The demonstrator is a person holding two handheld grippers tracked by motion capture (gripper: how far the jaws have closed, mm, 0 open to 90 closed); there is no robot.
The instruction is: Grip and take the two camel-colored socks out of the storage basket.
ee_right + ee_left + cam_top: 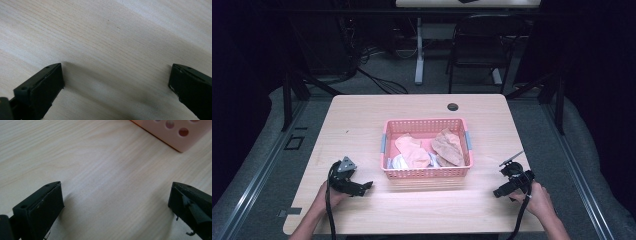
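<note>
Pale wood grain covers the rectangular table (362,125), and near its front left corner the person's left hand (328,194) holds the left gripper (364,187) low on the surface, tips towards the basket. In the left gripper view its black jaws stand wide apart with bare wood between them, and a corner of the basket (175,135) shows just ahead. The pink perforated plastic basket (427,172) sits at the table's middle, holding crumpled peach and tan cloths (429,150). Near the front right corner the right hand (539,197) holds the right gripper (498,192), jaws also spread wide over bare wood in the right gripper view.
</note>
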